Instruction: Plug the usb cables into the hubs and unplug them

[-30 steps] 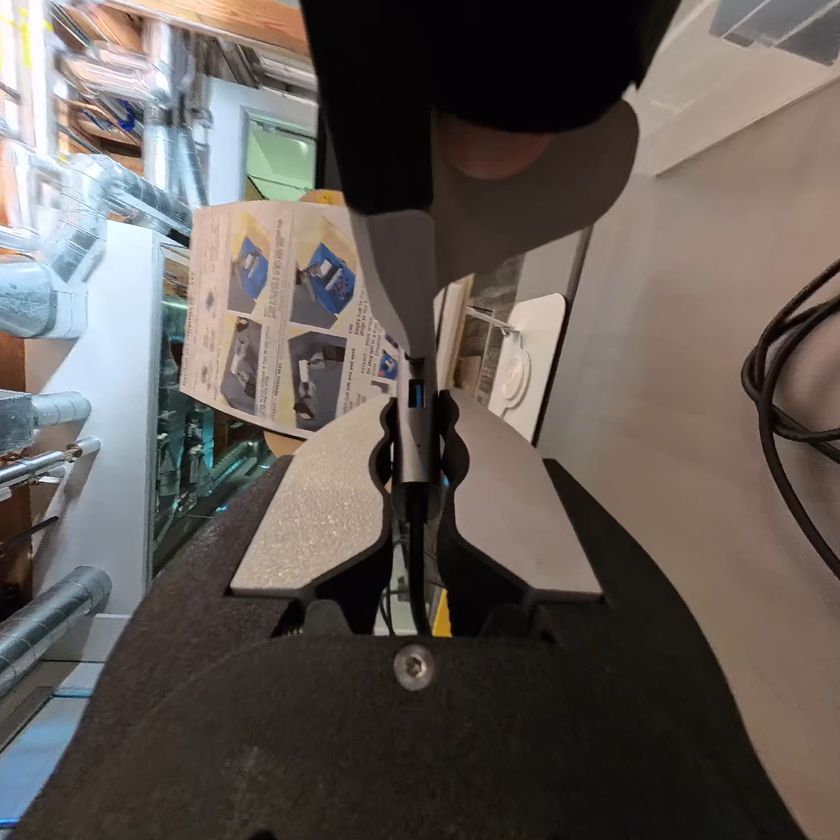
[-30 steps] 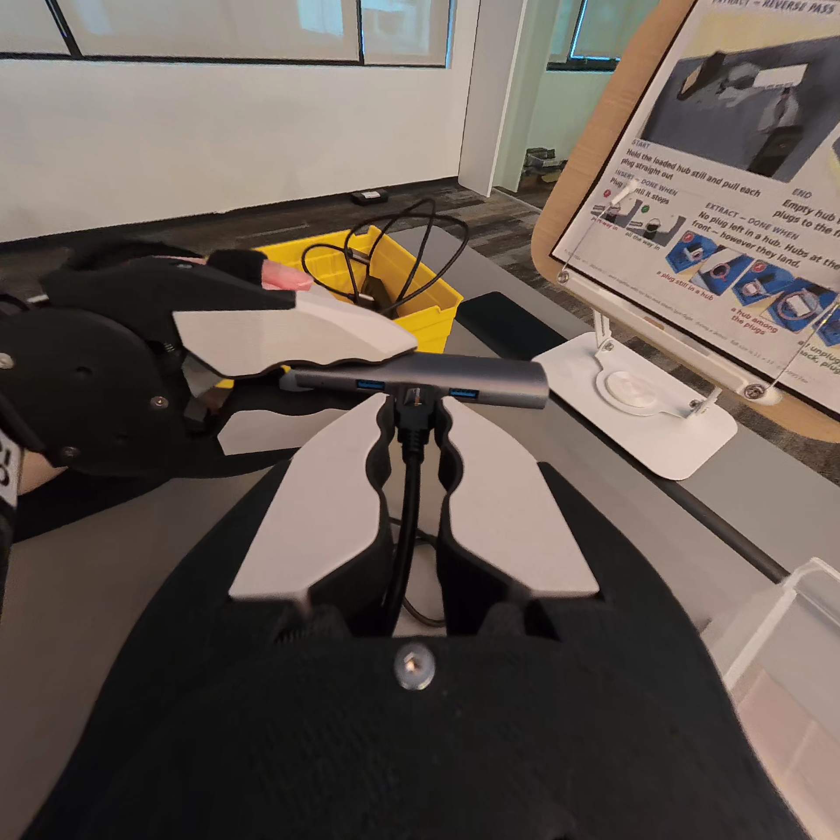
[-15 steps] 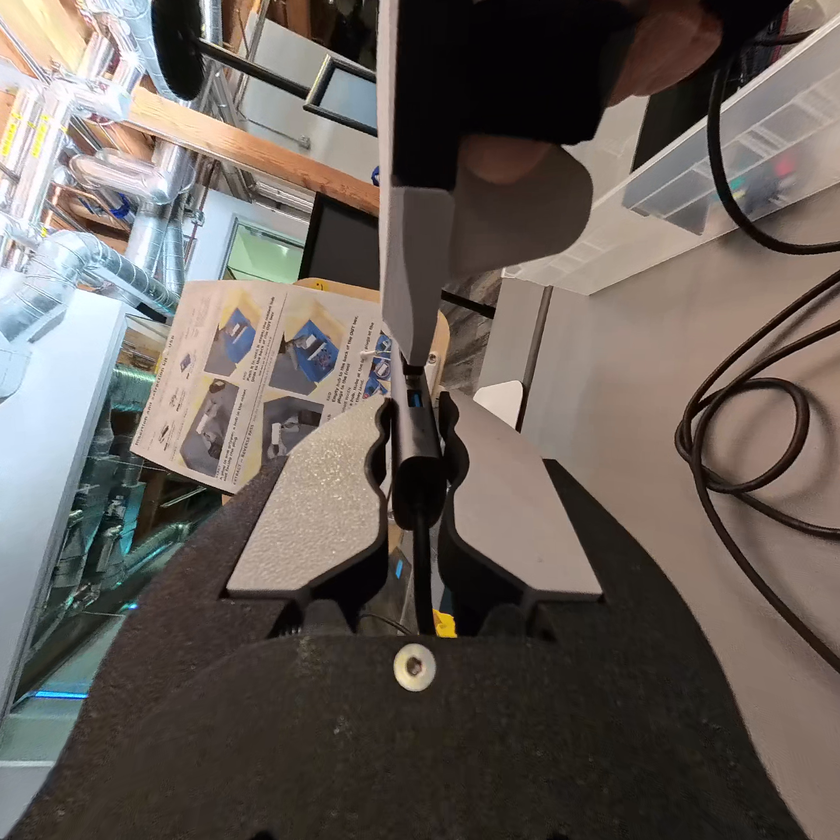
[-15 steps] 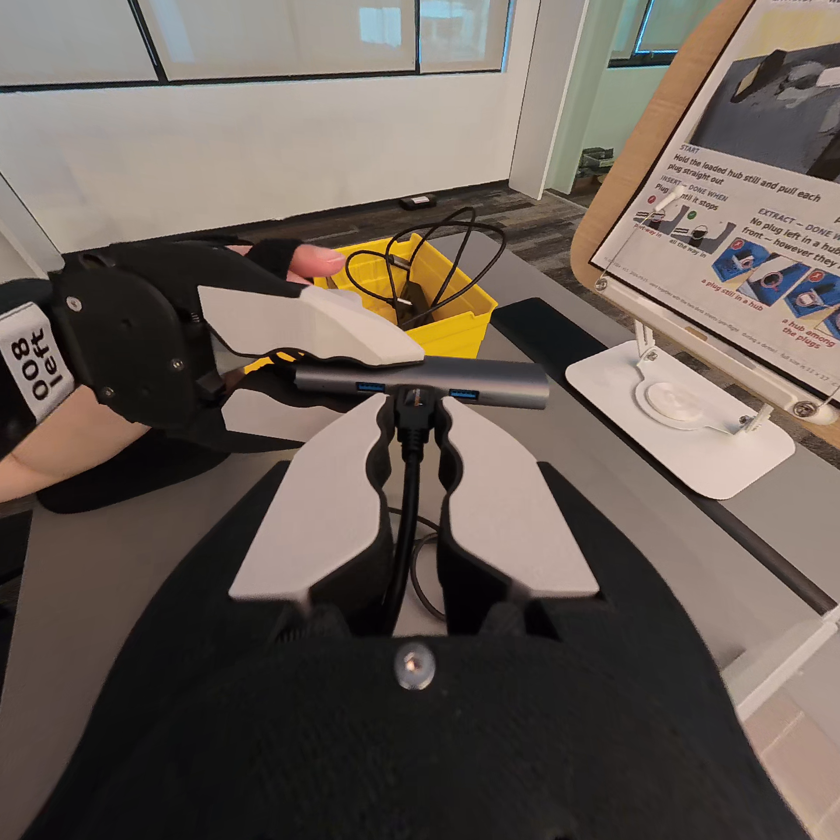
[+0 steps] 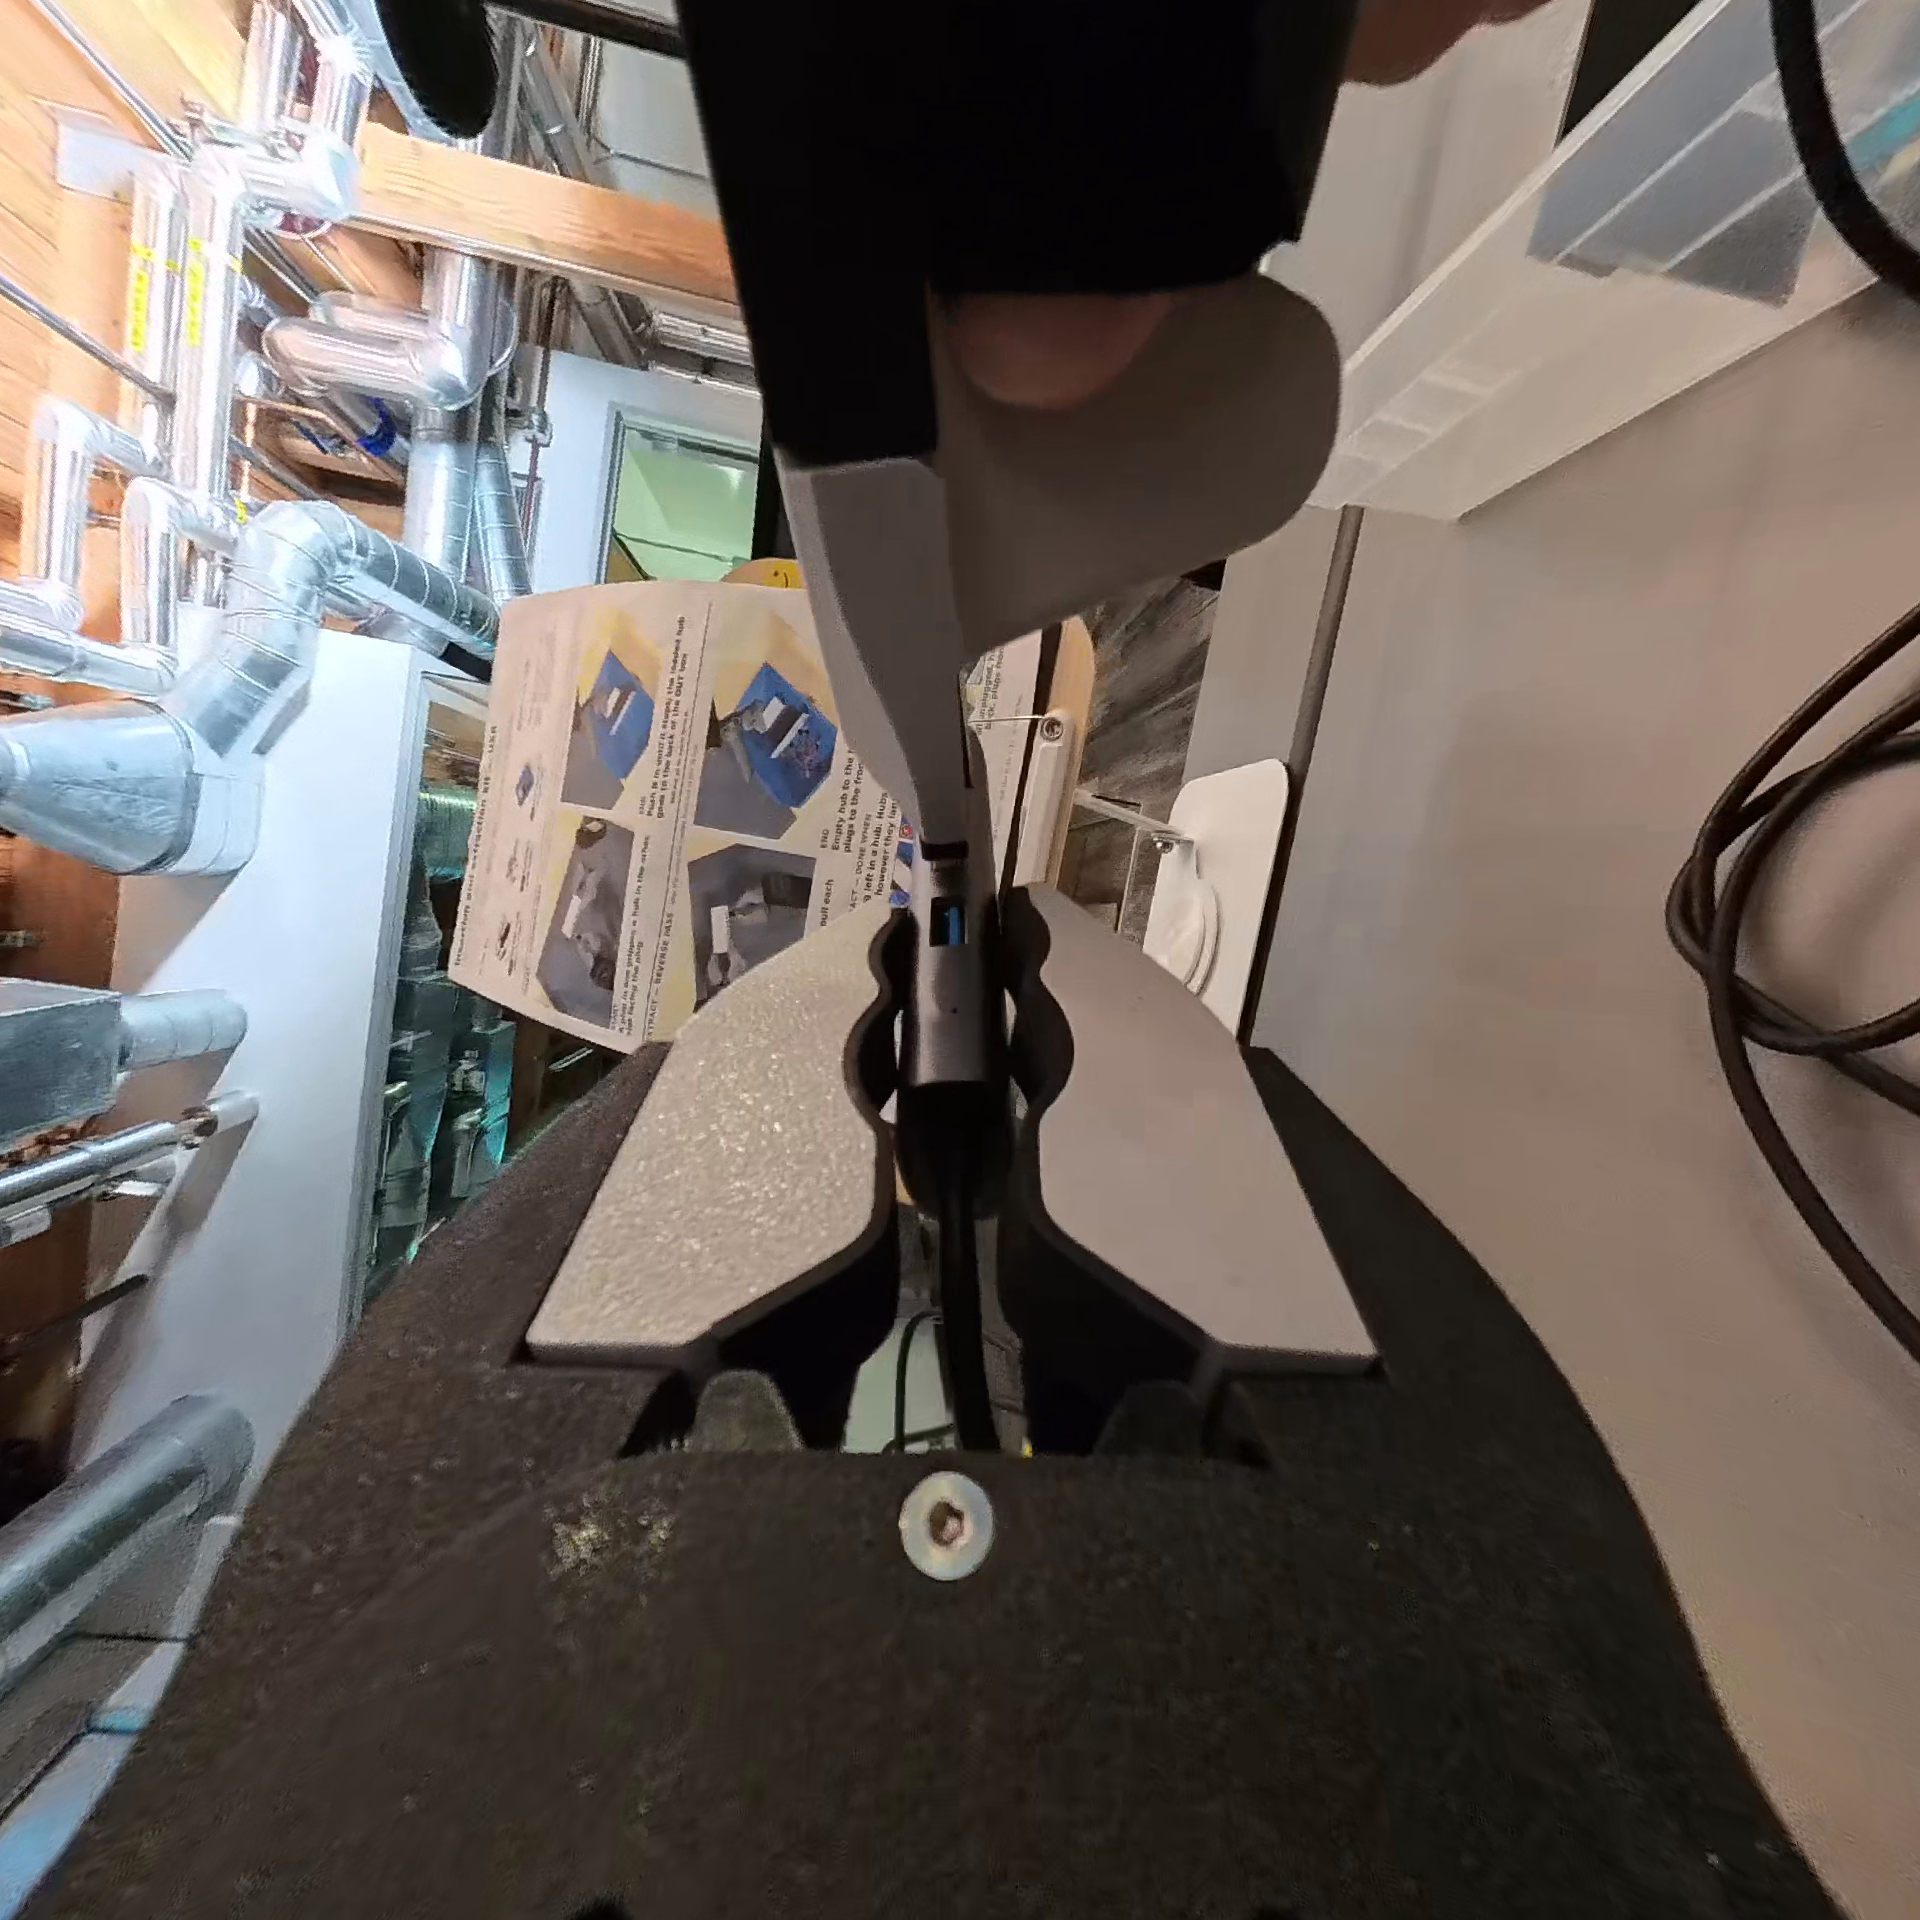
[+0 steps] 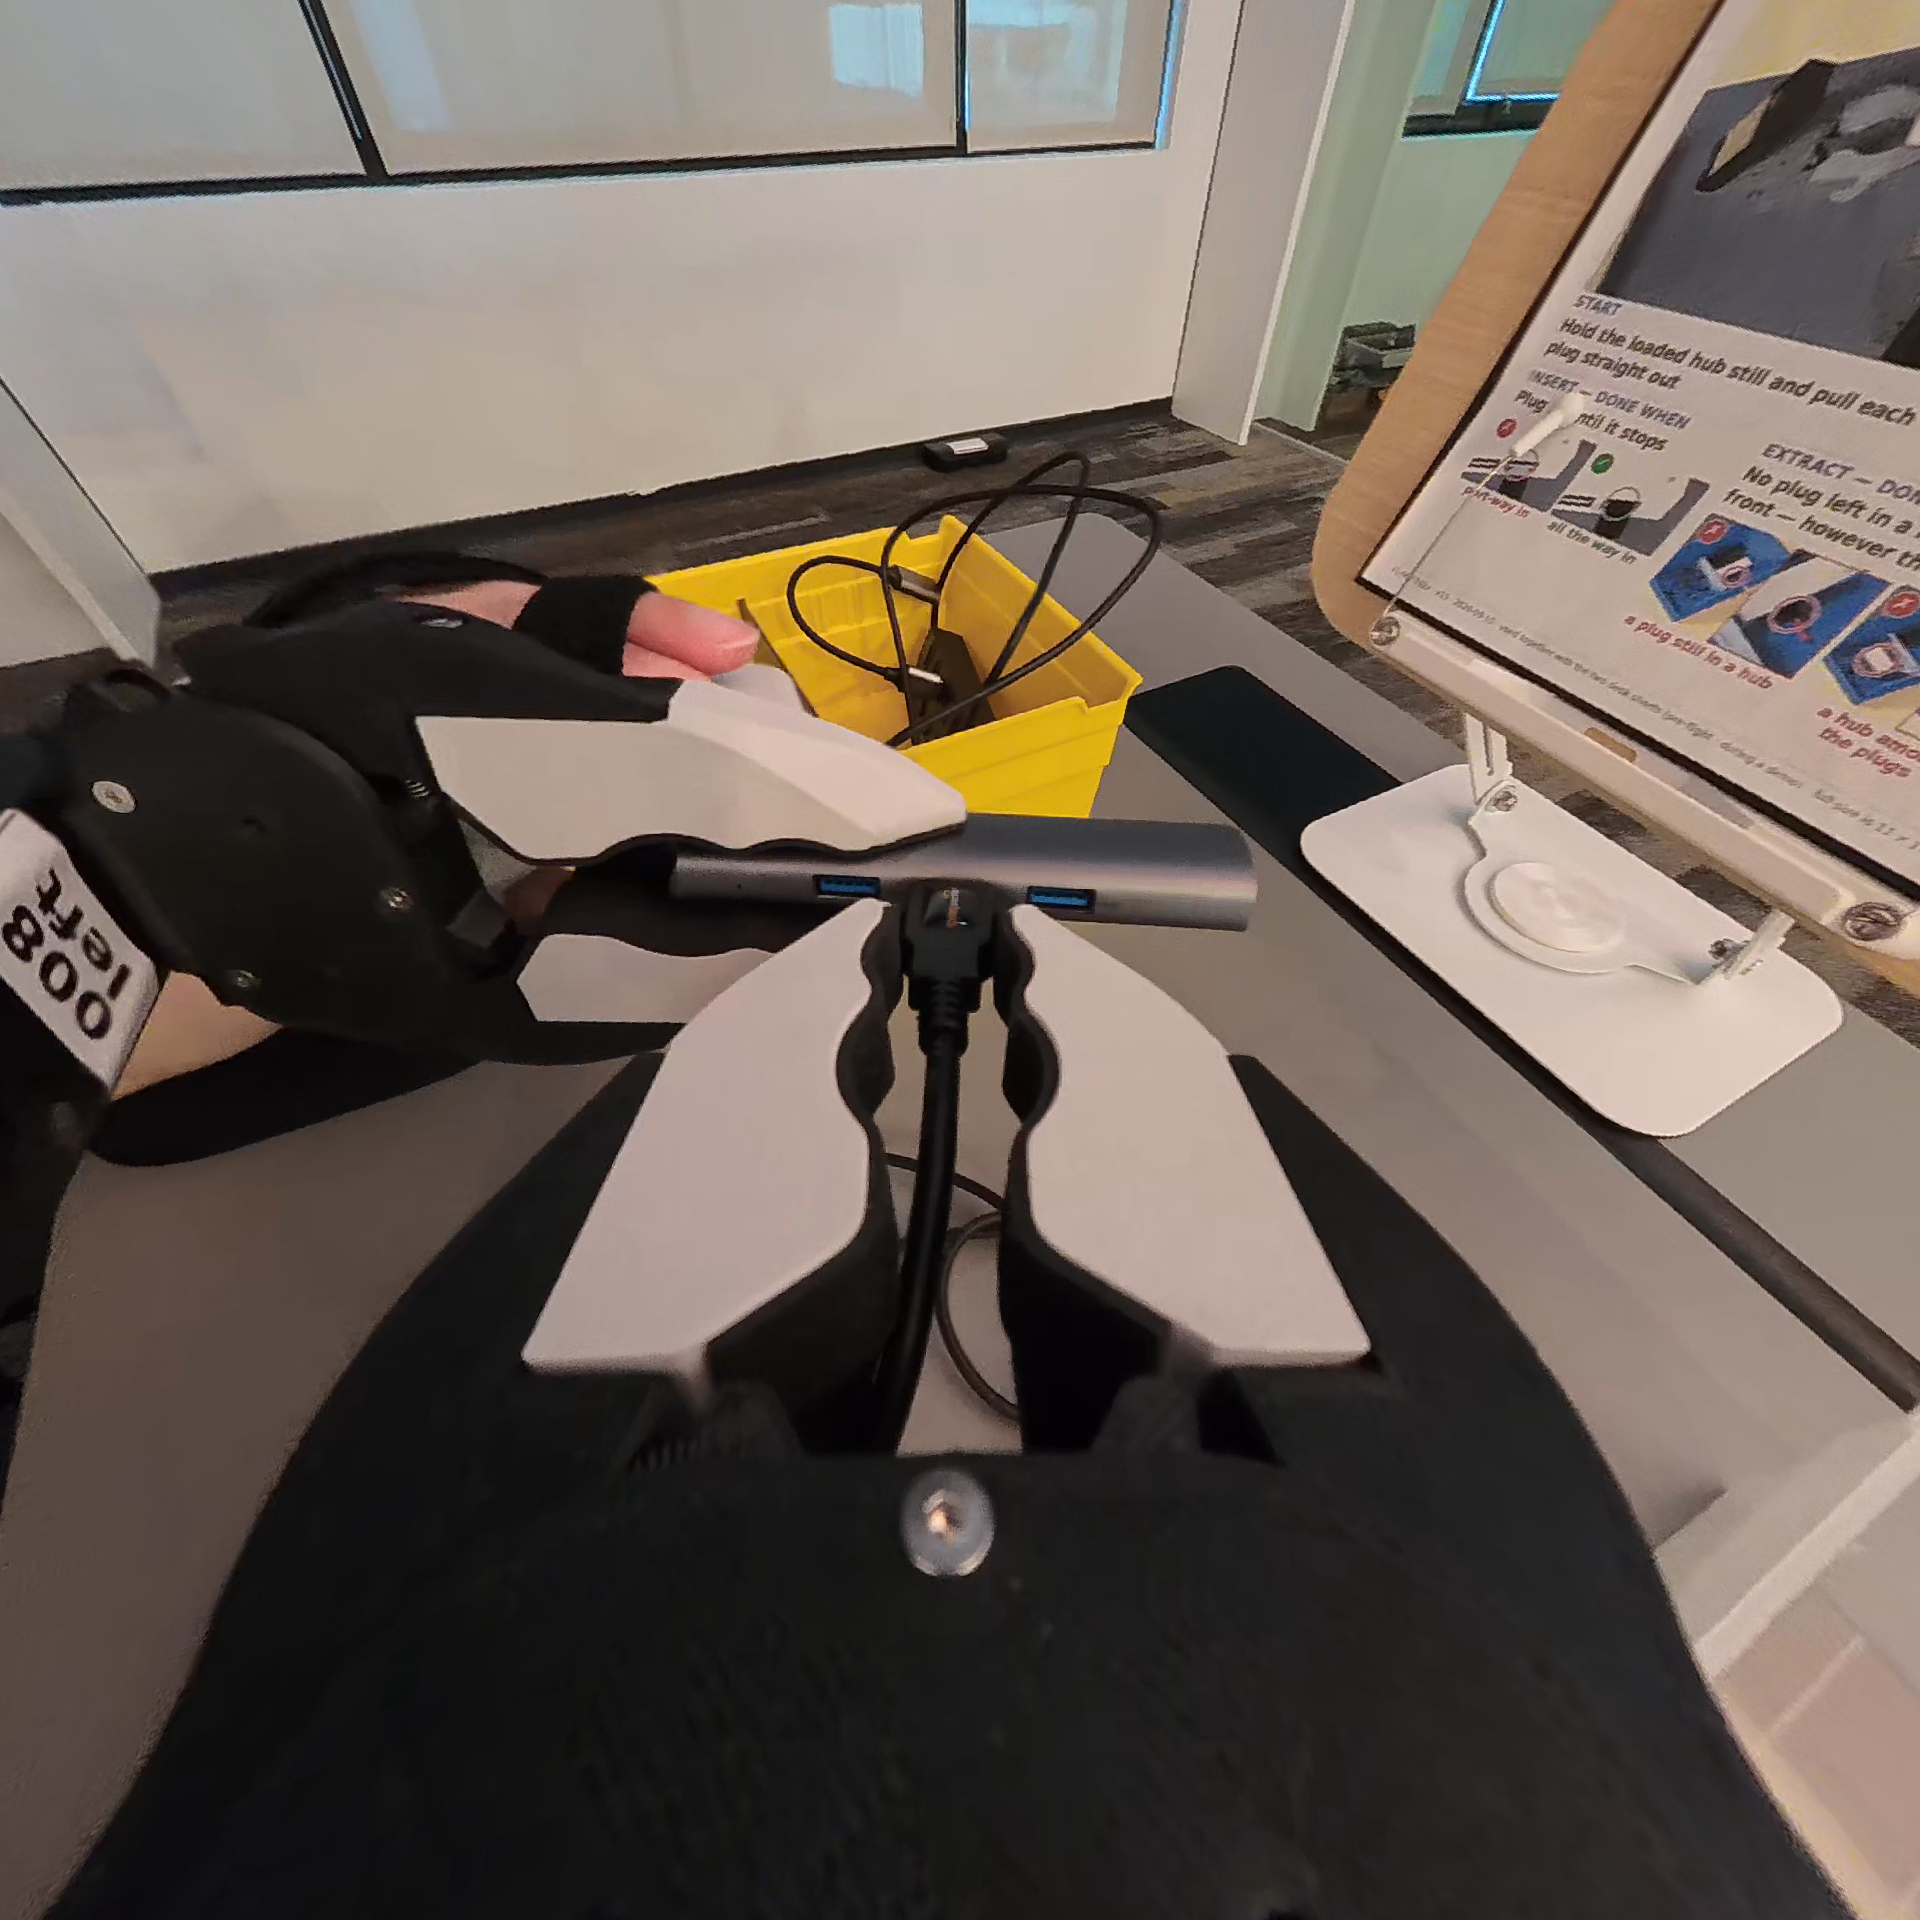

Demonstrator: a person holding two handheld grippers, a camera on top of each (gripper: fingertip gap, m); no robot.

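Since the earlier frame the plug has barely shifted against the hub, while the backdrop behind the left gripper has swung — the cable loops on the tabletop now sit farther to the edge.

Held clear above the grey tabletop (image 6: 1195, 644), the grey USB hub (image 6: 1132, 868) lies crosswise, the left gripper (image 6: 748, 831) pinching one end of it so the port side faces the other tool. Meeting the middle port is the black USB plug (image 6: 943, 961), clamped between the pressed-together fingers of the right gripper (image 6: 943, 935); its cable runs back between them. I judge this a seated or nearly seated plug, one tool bracing while the other pushes or pulls straight.

Only the right wrist view shows the hub's full length, two free blue ports and the yellow bin (image 6: 1049, 727) of spare cables behind. Looking end-on, the left wrist view shows the left gripper (image 5: 951, 997) around the hub (image 5: 948, 1023) — and the hub's own lead trailing back.

Beside stands an instruction sheet (image 6: 1714, 499) on a white stand.
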